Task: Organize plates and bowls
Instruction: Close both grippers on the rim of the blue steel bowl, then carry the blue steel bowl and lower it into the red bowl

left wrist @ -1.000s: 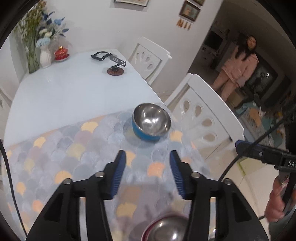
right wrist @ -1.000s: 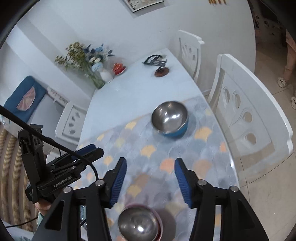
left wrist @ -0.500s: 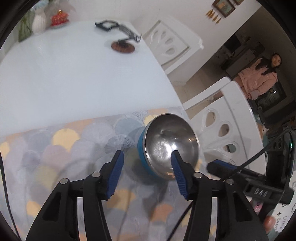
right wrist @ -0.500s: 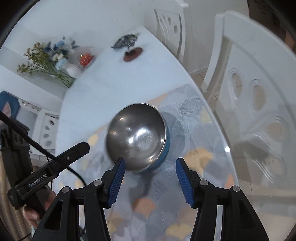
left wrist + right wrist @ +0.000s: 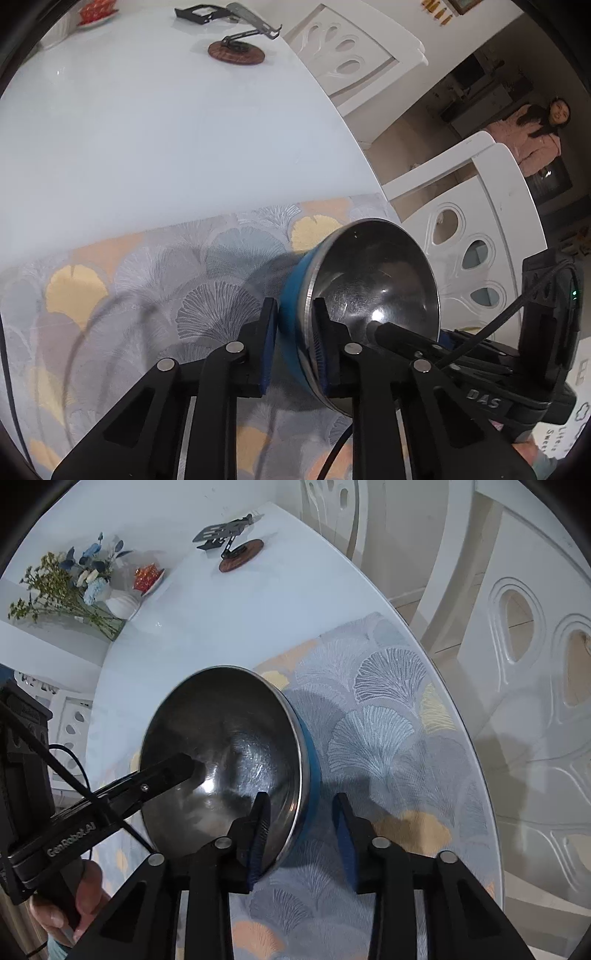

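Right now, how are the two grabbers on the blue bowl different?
The left gripper pinches the bowl wall tightly. The right gripper is wider open, and its outer finger seems not to touch the blue side. They are also on opposite sides of the bowl. Both straddle the rim, with one finger inside the shiny steel and one outside.

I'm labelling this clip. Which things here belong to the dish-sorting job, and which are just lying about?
Part of the job:
bowl
left gripper, shut on the bowl's rim
right gripper, straddling the rim, not closed

Just lying about:
phone stand
flower vase
red dish
chairs
patterned mat
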`<control>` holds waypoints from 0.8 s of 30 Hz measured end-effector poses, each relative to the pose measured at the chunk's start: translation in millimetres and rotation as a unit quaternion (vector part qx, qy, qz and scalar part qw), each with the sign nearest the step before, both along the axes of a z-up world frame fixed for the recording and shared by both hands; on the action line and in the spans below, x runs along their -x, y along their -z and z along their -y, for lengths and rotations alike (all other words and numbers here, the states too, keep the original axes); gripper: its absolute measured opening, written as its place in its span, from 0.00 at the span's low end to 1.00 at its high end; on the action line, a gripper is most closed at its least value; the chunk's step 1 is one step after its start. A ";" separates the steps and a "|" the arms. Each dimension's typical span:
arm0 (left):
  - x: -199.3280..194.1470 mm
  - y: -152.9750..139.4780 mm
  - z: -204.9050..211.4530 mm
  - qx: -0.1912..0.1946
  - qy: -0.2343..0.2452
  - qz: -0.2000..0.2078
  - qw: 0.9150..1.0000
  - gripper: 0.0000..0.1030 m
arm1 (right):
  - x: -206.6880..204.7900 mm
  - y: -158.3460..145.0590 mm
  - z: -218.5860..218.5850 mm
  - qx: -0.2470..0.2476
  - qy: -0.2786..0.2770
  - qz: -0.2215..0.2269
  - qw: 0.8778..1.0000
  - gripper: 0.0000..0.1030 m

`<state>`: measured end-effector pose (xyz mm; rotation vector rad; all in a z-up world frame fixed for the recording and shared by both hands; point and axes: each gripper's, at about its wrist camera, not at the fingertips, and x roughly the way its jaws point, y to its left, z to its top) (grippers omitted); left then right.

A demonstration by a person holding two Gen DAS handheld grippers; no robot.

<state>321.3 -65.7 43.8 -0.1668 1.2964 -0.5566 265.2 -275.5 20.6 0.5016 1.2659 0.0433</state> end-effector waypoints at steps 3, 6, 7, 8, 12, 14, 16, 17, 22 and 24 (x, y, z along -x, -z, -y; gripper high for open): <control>3.1 0.6 -0.6 -0.004 0.002 -0.005 1.000 0.14 | -3.6 0.5 -5.6 0.010 -0.007 -0.004 1.000 0.22; 11.6 -7.3 -2.0 -0.011 0.008 -0.001 1.000 0.14 | -3.3 -6.0 -9.8 0.025 -0.010 -0.003 1.000 0.22; 15.8 -12.3 -4.1 -0.007 0.007 0.000 1.000 0.14 | -1.1 -11.5 -10.0 0.025 -0.010 0.001 1.000 0.22; 20.4 -18.6 -7.1 -0.001 0.005 0.003 1.000 0.14 | 1.6 -17.4 -10.2 0.024 -0.010 0.006 1.000 0.22; 43.7 -49.1 -17.5 0.010 -0.003 0.021 1.000 0.14 | 17.7 -49.8 -15.0 0.022 -0.011 0.024 0.999 0.22; 60.2 -69.7 -23.7 0.015 -0.004 0.036 0.999 0.14 | 32.3 -72.3 -22.2 0.027 -0.013 0.038 0.999 0.22; 79.9 -91.7 -32.7 0.020 -0.004 0.054 0.998 0.14 | 49.4 -92.8 -31.8 0.029 -0.011 0.053 0.998 0.22; 87.7 -100.1 -37.0 0.022 -0.005 0.060 0.998 0.14 | 62.4 -105.7 -38.0 0.026 -0.011 0.061 0.998 0.22; 133.2 -131.1 -59.8 0.020 -0.010 0.081 0.996 0.14 | 110.5 -137.8 -72.6 0.026 -0.017 0.067 0.997 0.23; 150.0 -135.9 -69.7 0.016 -0.010 0.083 0.996 0.14 | 128.5 -143.2 -85.2 0.033 -0.023 0.062 0.997 0.23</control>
